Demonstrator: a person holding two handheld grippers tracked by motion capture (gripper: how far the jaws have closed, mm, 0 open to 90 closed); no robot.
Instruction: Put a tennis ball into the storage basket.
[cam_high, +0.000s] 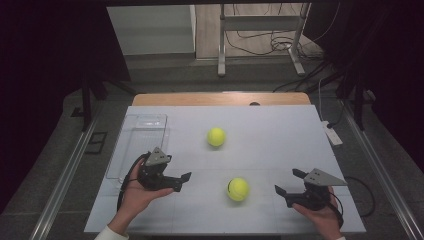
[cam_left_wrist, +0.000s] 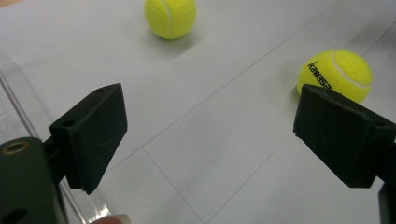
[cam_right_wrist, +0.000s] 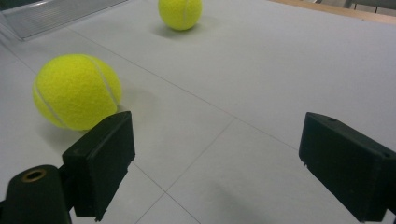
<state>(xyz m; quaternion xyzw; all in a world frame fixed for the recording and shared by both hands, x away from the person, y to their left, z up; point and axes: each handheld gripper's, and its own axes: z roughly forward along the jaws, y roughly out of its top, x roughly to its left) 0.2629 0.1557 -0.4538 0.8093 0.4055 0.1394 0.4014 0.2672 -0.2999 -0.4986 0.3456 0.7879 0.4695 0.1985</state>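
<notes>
Resting on surface: two fuzzy yellow-green tennis balls on the pale grey surface (cam_high: 270, 135), well apart.
Near ball (cam_high: 238, 189): between both grippers.
Far ball (cam_high: 216, 136): toward the middle.
Left gripper (cam_high: 183, 181): fingers spread, empty, beside a clear plastic tray (cam_high: 131, 145).
Right gripper (cam_high: 288, 181): fingers spread, empty.

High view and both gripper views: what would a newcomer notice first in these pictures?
Two bright yellow tennis balls on the pale table: the far ball near the middle, the near ball toward the person's edge. The left gripper and the right gripper flank the near ball, jaws open and empty. A clear tray lies at the table's left edge.
</notes>
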